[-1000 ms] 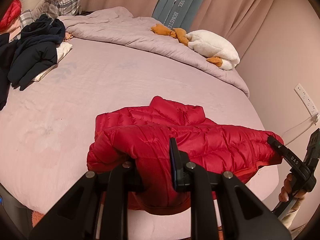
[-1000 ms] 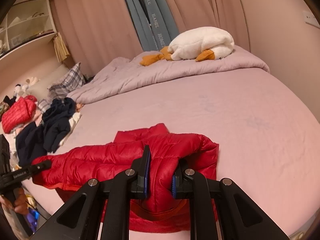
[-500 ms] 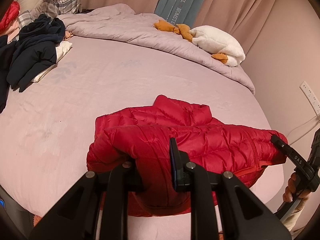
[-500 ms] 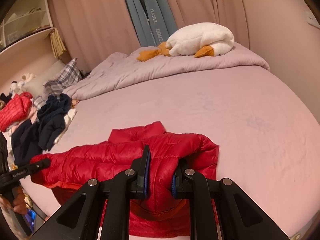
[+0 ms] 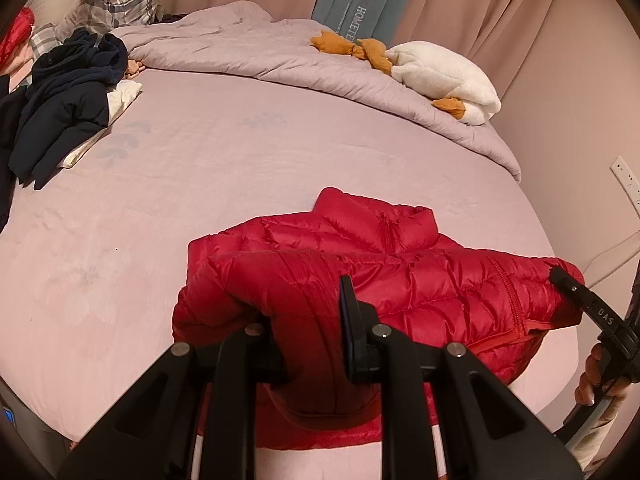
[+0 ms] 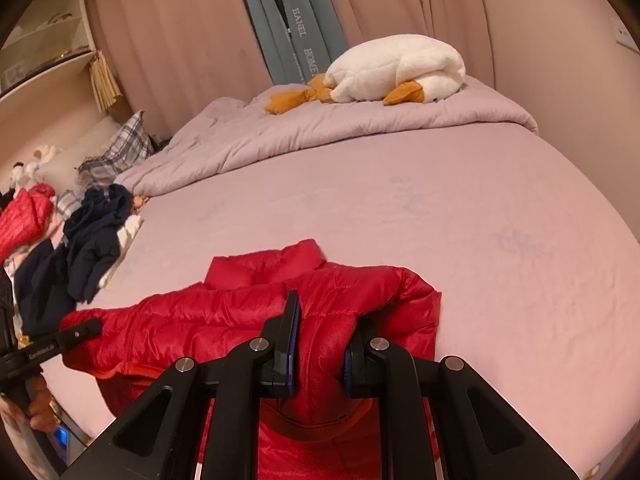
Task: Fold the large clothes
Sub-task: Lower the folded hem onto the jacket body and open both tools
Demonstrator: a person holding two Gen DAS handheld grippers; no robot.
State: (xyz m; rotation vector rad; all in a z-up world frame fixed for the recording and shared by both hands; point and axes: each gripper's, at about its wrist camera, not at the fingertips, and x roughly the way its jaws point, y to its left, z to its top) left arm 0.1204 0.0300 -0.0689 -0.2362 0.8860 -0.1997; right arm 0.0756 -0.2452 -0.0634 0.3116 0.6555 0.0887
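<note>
Item: red down jacket (image 5: 400,280), lying on the pink bed sheet (image 5: 240,160) in the lower centre of both wrist views, collar toward the upper part of the frame, lower half doubled up over the body. Left gripper (image 5: 308,344): jaws closed tight on a thick bunch of the jacket's quilted fabric at the left end of the fold. Right gripper (image 6: 320,352): likewise clamped on a puffed wad at the right end; it shows in the left view at the lower right edge. Step in hand, by judgement: carrying the hem edge up and over toward the collar, first lengthwise fold, roughly midway. Next move calls for both grippers travelling forward together at even height, laying the hem level with the shoulders, then letting go so the padding settles flat. Other contents: dark clothes pile (image 5: 64,112) at left; plush goose (image 6: 396,68) on the folded duvet (image 5: 280,64) at upper frame.
</note>
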